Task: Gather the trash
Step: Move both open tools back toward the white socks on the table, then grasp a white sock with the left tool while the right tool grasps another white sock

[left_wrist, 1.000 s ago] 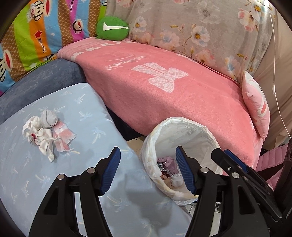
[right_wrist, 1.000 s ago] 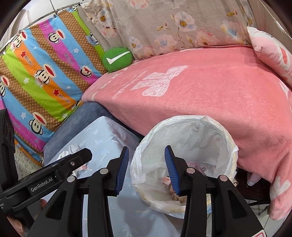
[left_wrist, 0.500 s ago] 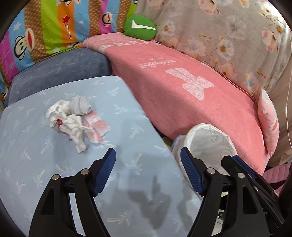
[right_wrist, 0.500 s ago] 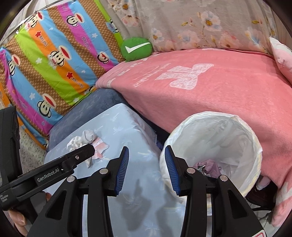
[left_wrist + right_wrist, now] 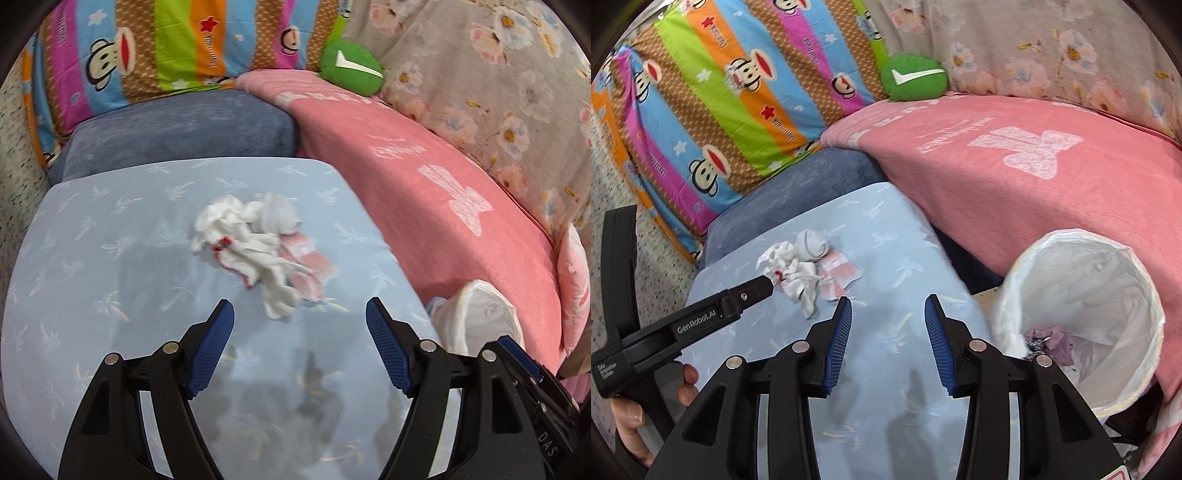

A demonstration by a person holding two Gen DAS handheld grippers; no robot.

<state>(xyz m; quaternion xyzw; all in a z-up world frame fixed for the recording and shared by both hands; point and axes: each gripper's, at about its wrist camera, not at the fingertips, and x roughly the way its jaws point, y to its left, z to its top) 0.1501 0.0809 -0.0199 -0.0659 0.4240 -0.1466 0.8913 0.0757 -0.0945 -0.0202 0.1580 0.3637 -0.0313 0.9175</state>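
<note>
A pile of crumpled white tissues and pink-and-white scraps [image 5: 258, 247] lies on the light blue tablecloth [image 5: 110, 277]. My left gripper [image 5: 300, 321] is open and empty, just short of the pile. The pile also shows in the right wrist view [image 5: 809, 266], with the left gripper's body [image 5: 701, 317] reaching toward it. My right gripper [image 5: 888, 314] is open and empty above the cloth, left of the white-lined trash bin [image 5: 1086, 317], which holds purple and dark scraps. The bin's rim shows in the left wrist view [image 5: 476, 321].
A pink blanket [image 5: 424, 192] covers the sofa behind the table. A blue-grey cushion [image 5: 177, 136], a striped monkey-print cover [image 5: 147, 48] and a green round pillow [image 5: 351, 66] stand at the back. A pink pillow [image 5: 576, 277] lies at the right.
Both grippers have swung left, away from the bin and toward the tissue pile. The pile now sits centred ahead of the left gripper. Both grippers stay open.
</note>
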